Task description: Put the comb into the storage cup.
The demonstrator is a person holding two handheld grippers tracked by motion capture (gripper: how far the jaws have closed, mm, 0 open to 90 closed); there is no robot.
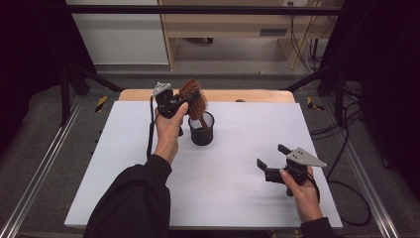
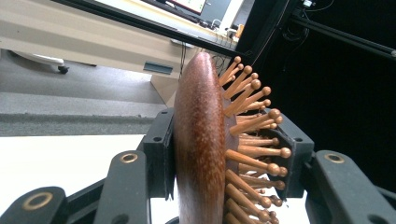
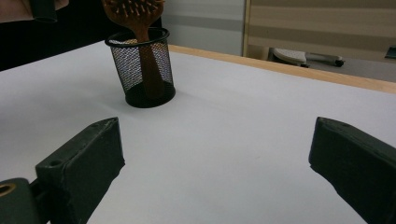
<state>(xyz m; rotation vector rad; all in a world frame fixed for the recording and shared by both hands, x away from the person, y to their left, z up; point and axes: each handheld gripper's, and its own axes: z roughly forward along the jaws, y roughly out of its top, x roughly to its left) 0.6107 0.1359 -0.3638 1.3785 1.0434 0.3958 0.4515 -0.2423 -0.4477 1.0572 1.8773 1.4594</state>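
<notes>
White tabletop point(image 1: 237, 163) under left gripper point(image 1: 184, 103) fingers pinching hairbrush point(image 1: 193, 99), right gripper point(image 1: 271, 161) fingers spread.

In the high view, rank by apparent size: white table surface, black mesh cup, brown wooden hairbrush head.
1. White table surface, clearly largest.
2. Black mesh cup and brown wooden hairbrush head look alike; no ranking between them.

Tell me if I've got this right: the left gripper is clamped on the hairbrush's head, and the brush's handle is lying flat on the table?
Not quite. The left gripper does clamp the hairbrush head, but the handle stands in the black mesh cup, as the right gripper view shows.
</notes>
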